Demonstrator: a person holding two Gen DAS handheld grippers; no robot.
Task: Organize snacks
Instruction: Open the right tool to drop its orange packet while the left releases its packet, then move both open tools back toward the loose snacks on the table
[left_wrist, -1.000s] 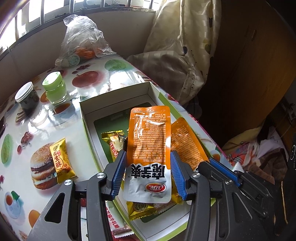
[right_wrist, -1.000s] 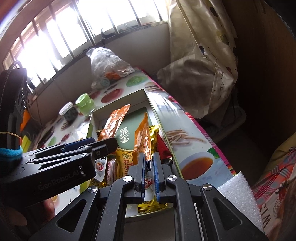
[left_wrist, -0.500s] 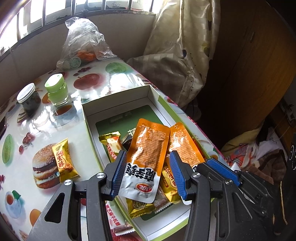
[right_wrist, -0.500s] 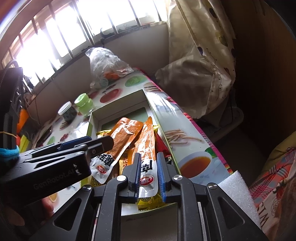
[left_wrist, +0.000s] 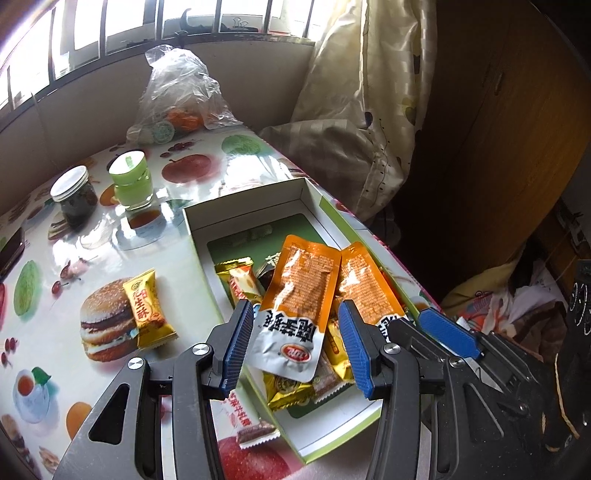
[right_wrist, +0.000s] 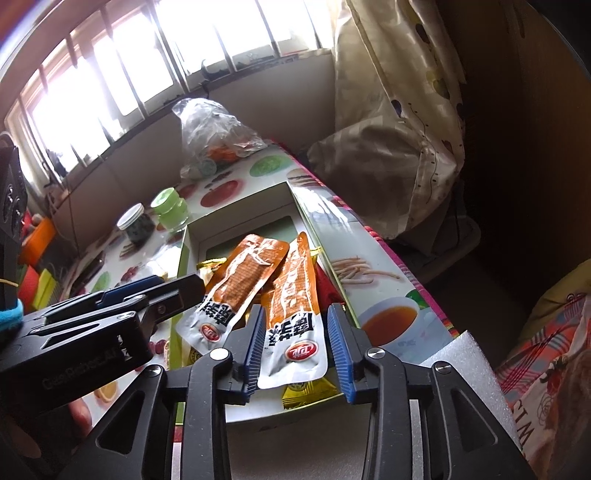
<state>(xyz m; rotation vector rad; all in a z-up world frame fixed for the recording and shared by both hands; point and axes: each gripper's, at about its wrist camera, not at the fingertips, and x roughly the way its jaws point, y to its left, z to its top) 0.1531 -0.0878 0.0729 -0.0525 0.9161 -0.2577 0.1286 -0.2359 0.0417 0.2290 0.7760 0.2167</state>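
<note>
Fruit-print desk (left_wrist: 110, 236), white box (left_wrist: 243, 206) holding two orange packets. Left claw (left_wrist: 295, 347) wide, touching nothing. Right claw (right_wrist: 295, 347) has just been opening, packet (right_wrist: 295, 314) loose between its jaws.

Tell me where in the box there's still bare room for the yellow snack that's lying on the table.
The far end of the box is free: bare green bottom between its back wall and the tops of the two orange pouches. The near half is crowded with pouches over gold-wrapped snacks. The yellow snack lies outside, left of the box.

"花生酥" on yellow packet (left_wrist: 147, 310); "GenRobot" on left tool (right_wrist: 155, 291).
</note>
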